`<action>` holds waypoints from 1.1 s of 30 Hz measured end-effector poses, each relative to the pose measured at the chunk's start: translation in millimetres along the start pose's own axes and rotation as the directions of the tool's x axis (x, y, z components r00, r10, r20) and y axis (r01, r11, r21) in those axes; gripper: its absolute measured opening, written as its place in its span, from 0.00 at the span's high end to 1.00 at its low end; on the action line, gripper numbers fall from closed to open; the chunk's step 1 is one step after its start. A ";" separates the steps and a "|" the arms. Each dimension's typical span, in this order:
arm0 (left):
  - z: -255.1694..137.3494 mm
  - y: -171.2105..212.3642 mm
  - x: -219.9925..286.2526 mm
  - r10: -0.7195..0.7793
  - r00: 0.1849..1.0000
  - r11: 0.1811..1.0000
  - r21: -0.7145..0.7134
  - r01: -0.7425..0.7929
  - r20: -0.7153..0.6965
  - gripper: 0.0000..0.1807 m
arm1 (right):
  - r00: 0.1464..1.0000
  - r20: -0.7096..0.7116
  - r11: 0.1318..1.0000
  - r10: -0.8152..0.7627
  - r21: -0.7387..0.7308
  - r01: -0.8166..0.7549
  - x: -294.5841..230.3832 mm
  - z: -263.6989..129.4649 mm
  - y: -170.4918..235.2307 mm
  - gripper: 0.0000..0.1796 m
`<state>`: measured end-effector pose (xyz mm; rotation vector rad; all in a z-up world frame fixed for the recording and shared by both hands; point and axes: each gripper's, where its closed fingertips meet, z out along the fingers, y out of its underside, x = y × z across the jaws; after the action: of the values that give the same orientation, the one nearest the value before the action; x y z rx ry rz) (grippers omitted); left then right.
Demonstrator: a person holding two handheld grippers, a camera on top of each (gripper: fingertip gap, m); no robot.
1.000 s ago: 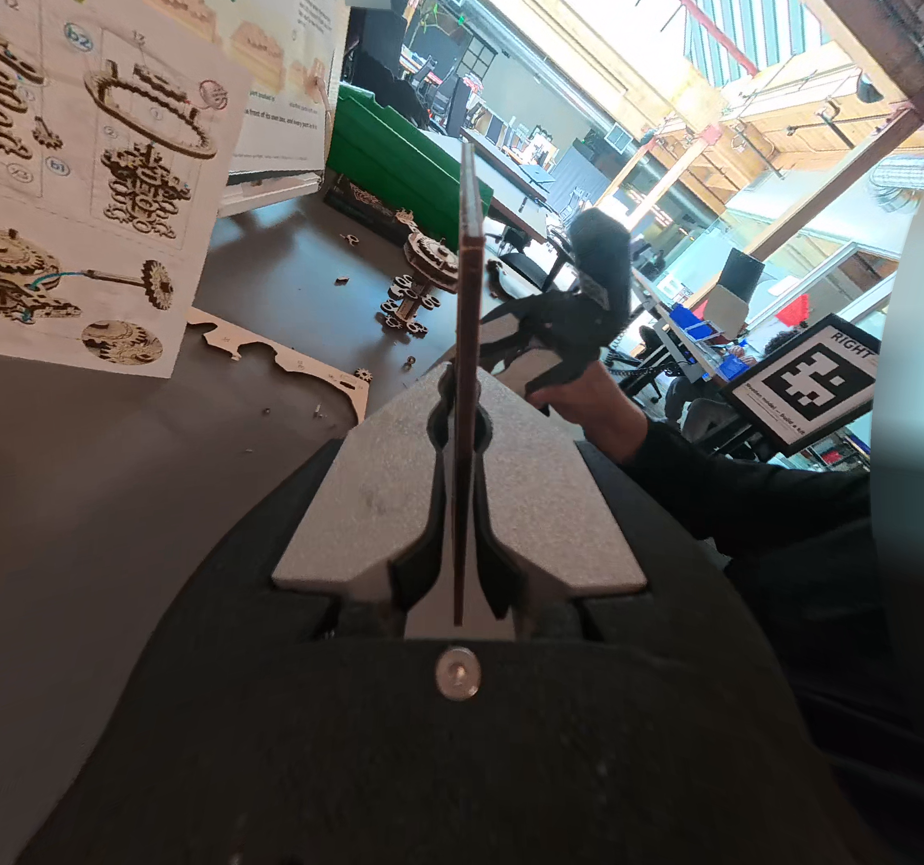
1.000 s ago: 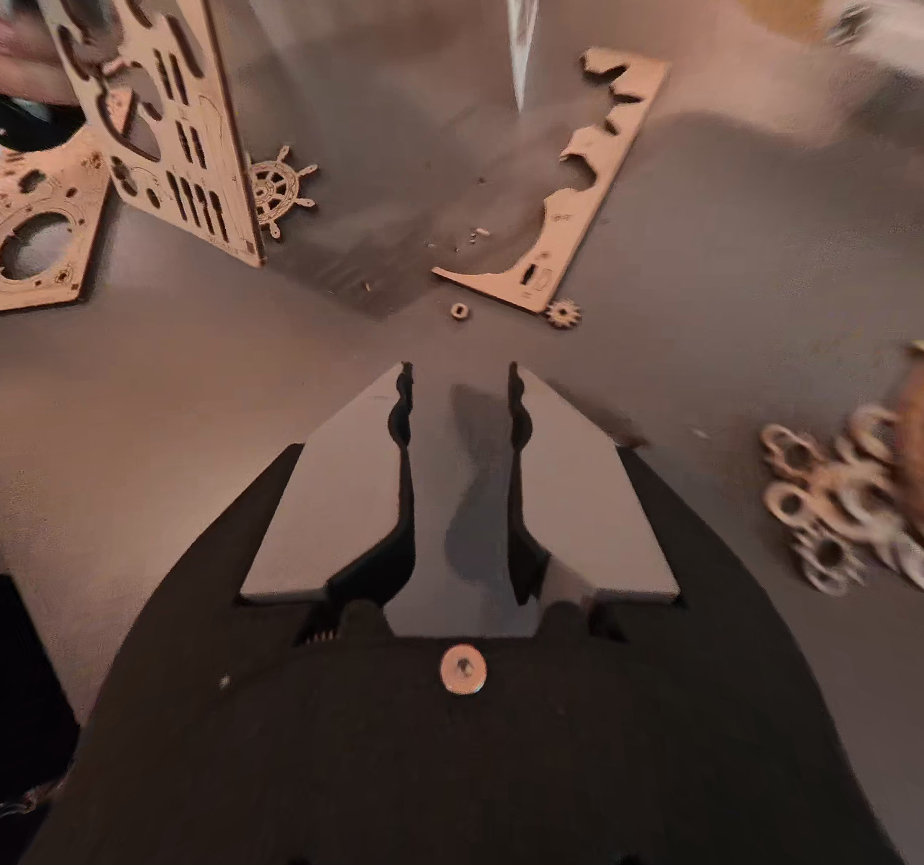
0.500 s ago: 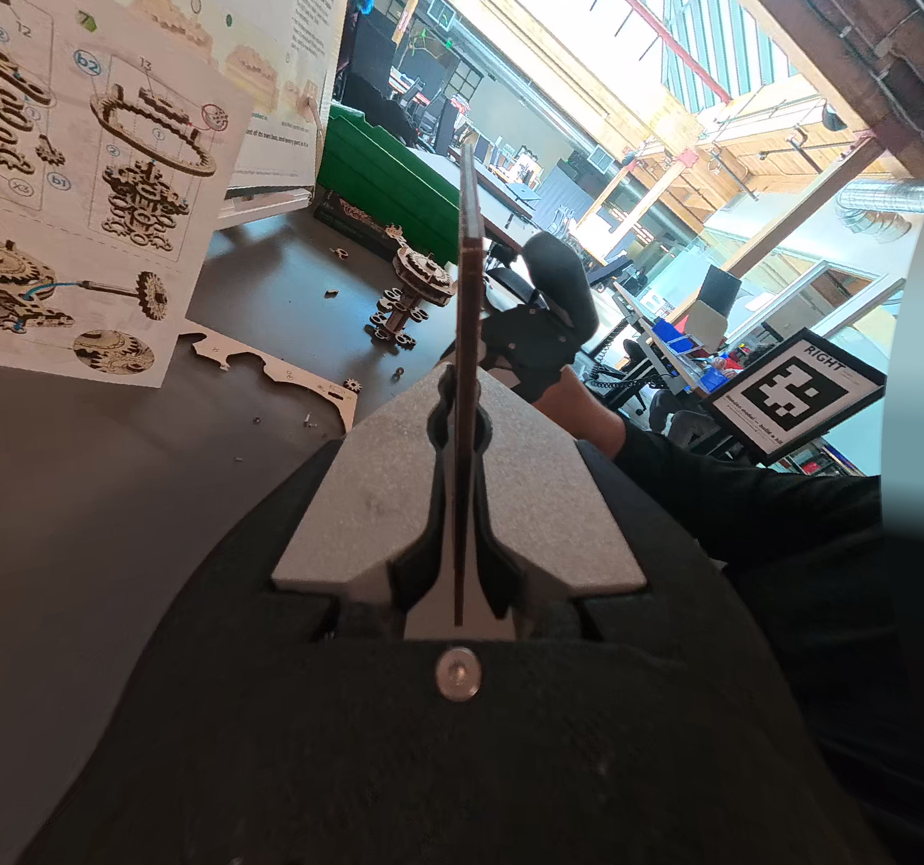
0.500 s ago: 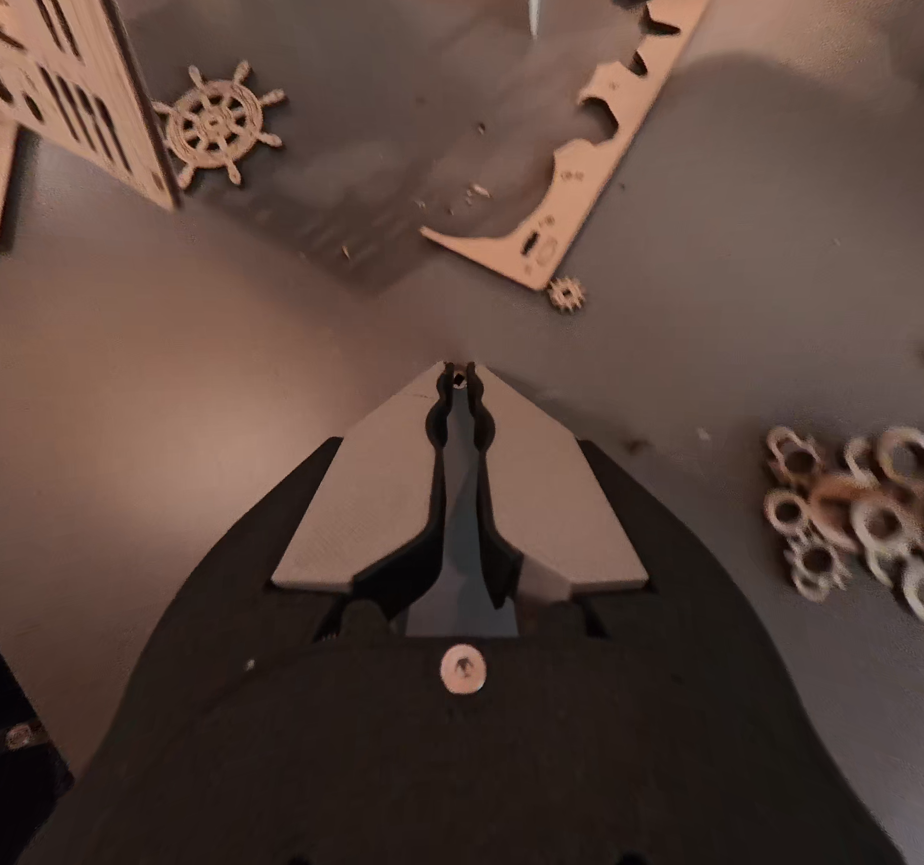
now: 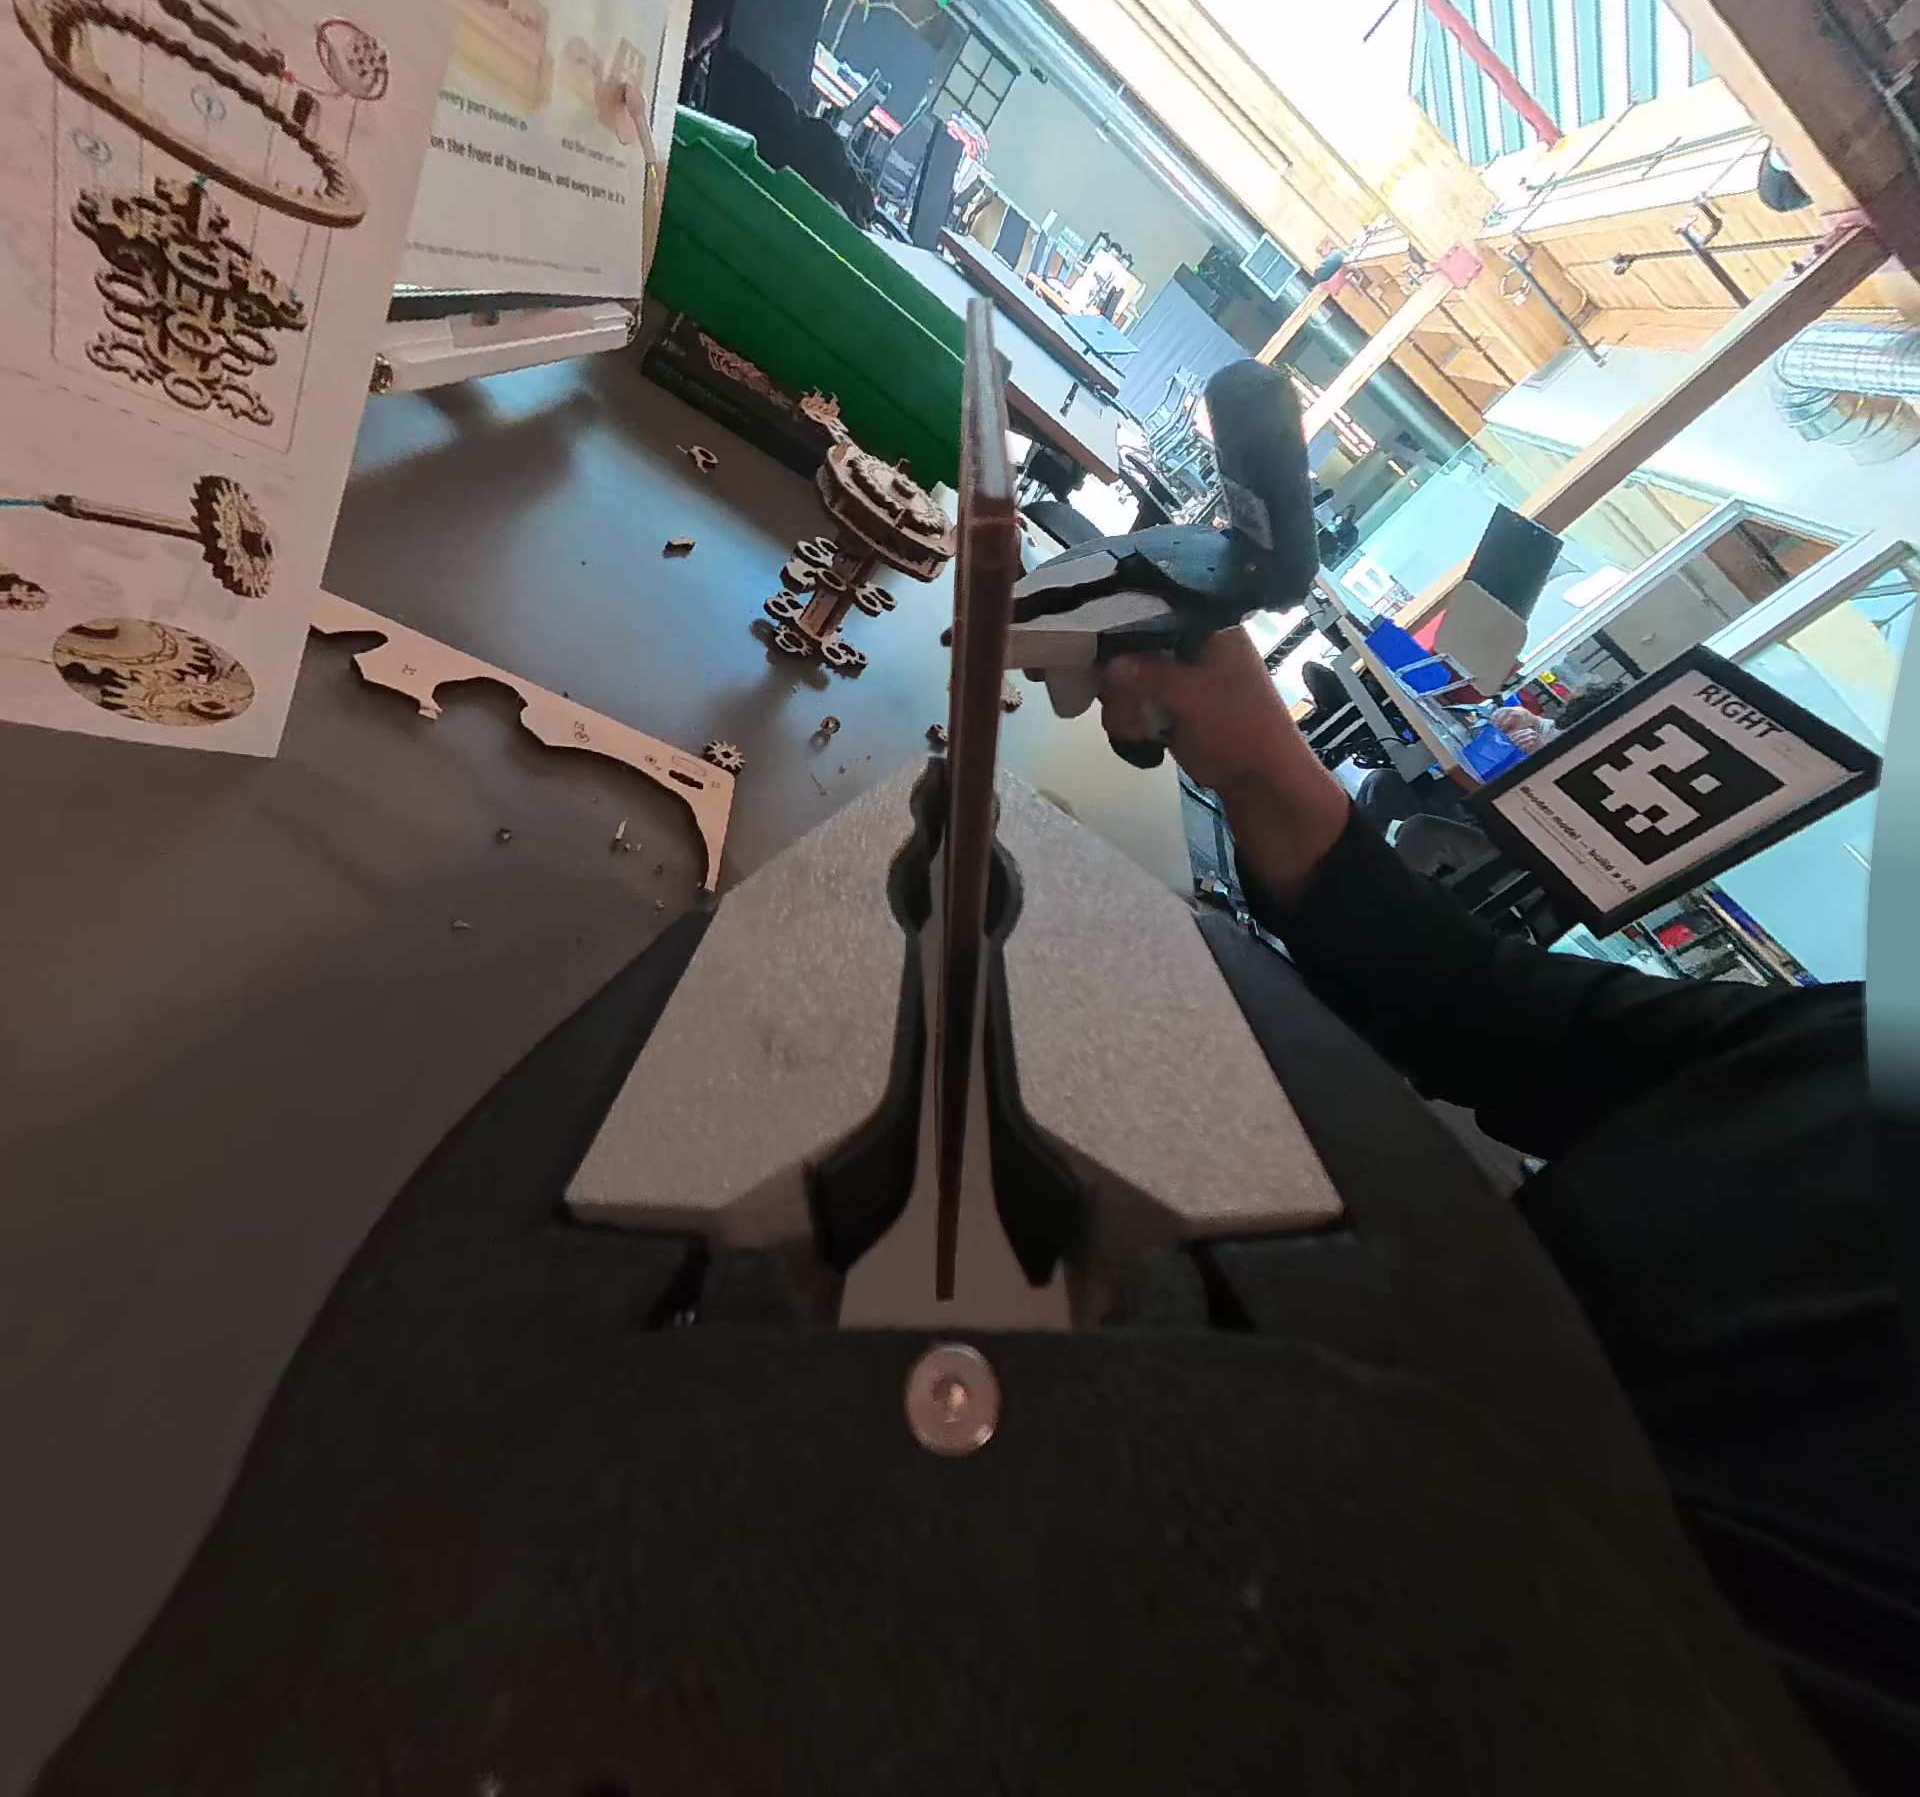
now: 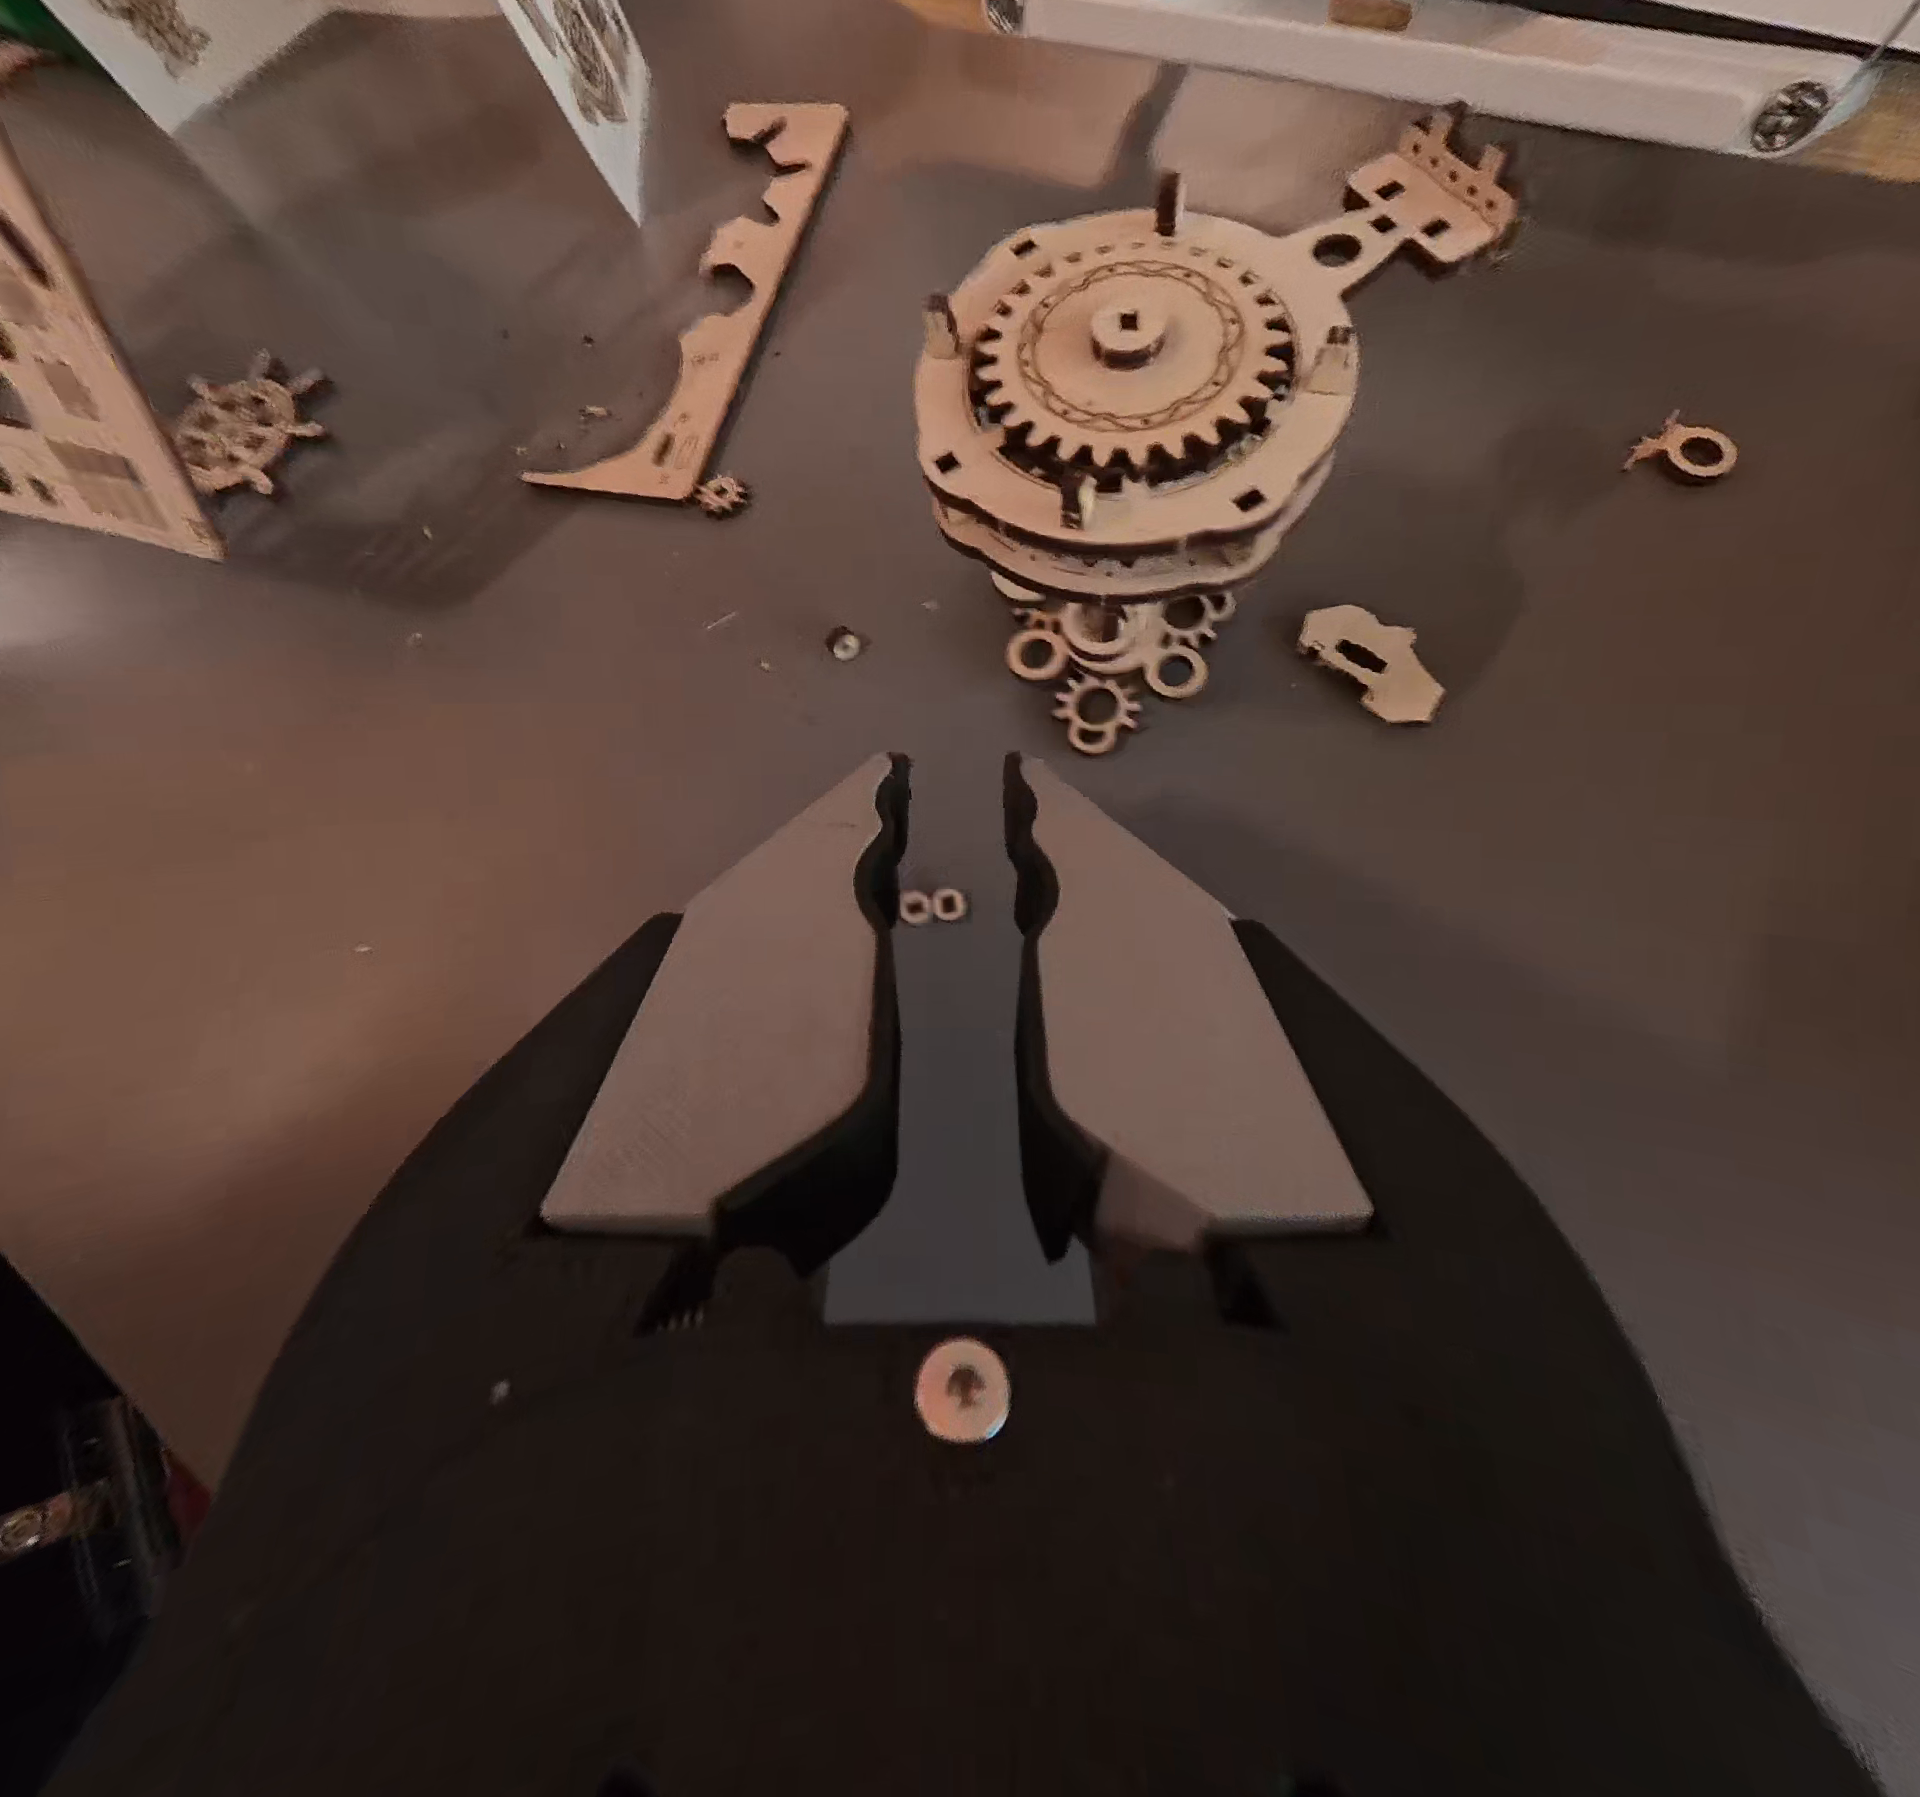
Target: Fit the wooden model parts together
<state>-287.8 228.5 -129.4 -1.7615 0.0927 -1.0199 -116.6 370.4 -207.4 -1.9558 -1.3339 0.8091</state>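
The left tool [image 5: 961, 791] pinches a thin wooden sheet [image 5: 982, 542] held upright on edge above the grey counter [image 5: 208, 916]. The right tool [image 6: 951, 776] hovers over the counter, fingers spread and empty. Just ahead stands the round geared wooden model [image 6: 1127, 397]; two tiny pieces, perhaps rings [image 6: 932, 907], lie between its fingers.

table [image 6: 312, 812]: dark grey
gear assembly [image 6: 1127, 407]: pale tan wood, engraved looping ring
wooden sheet [image 5: 982, 552]: dark brown edge
box [image 5: 800, 293]: green
marker card [image 5: 1662, 802]: white, black squares
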 end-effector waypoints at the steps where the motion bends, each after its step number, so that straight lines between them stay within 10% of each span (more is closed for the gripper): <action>1: 0.5 0.1 -0.4 -0.001 1.000 1.000 0.000 0.001 0.001 1.00 | 0.999 0.035 1.000 0.004 0.020 -0.005 -6.1 1.1 -2.2 0.94; 18: 10.5 10.3 5.8 0.001 1.000 0.999 -0.049 -0.002 -0.025 1.00 | 0.965 -0.072 0.951 -0.254 -0.202 0.235 -23.7 39.1 -6.9 1.00; 28: 9.3 7.5 10.8 0.015 0.999 0.999 -0.038 -0.017 -0.035 1.00 | 0.968 -0.035 0.956 -0.248 -0.169 0.239 -39.1 66.4 -17.9 0.87; 33: 9.1 7.8 9.6 0.011 0.999 0.999 -0.040 -0.012 -0.034 1.00 | 0.964 -0.035 0.938 -0.265 -0.240 0.249 -32.0 72.6 -1.4 0.98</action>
<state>-272.6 226.9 -130.9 -1.7781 0.1449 -1.0463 -183.1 351.8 -246.5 -1.9075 -1.6643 0.4733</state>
